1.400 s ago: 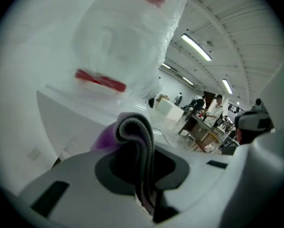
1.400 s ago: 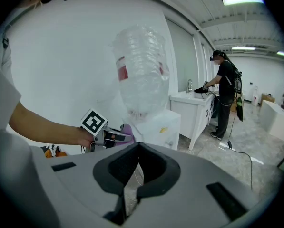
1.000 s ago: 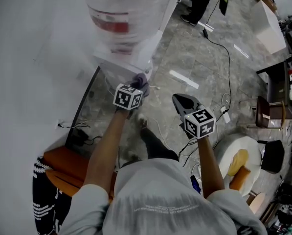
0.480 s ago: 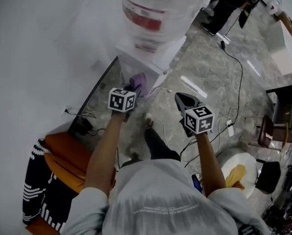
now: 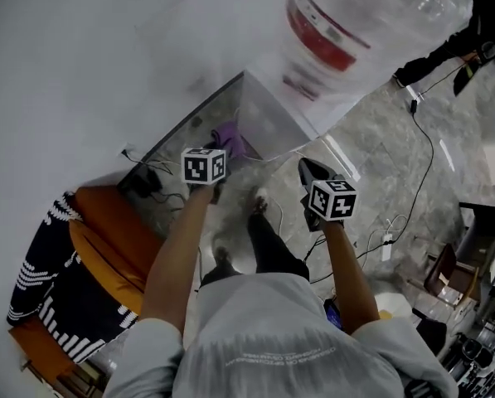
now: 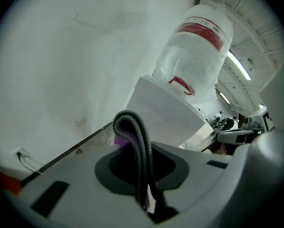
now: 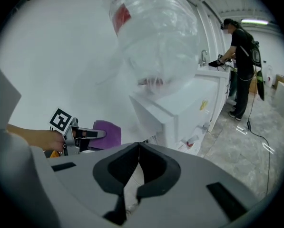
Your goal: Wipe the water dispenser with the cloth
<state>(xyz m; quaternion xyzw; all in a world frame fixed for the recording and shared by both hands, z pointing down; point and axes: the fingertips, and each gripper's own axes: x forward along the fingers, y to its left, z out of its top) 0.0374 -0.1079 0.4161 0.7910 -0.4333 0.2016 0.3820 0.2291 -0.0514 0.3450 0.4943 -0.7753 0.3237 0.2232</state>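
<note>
Left gripper view puts us closest to the work: the left gripper has its 2 jaws pressed together on a fold of the purple cloth, which loops up between them and shows only as a sliver past the dark pads. In the right gripper view, the right gripper has its 2 jaws closed on each other with nothing between them. It hangs beside the left one, apart from any surface.

From the head view, the cloth sits low down, just beside the side panel of the water dispenser, in the gap between that panel and the wall. We cannot tell whether fabric and panel are touching.

We judge the step in hand to be wiping this side panel. To do it well, we would hold the clamp firm so the fold does not slip. We would turn the wrist so a broad face of cloth, not the jaw tips, meets the panel. Then we would draw it along in overlapping strokes with light pressure.

Above stands the big bottle with its red label, so hard sideways shoves look unwise, and the idle right gripper could steady the casing. Cables trail on the floor near our feet. Farther off, 1 person stands at a counter.
</note>
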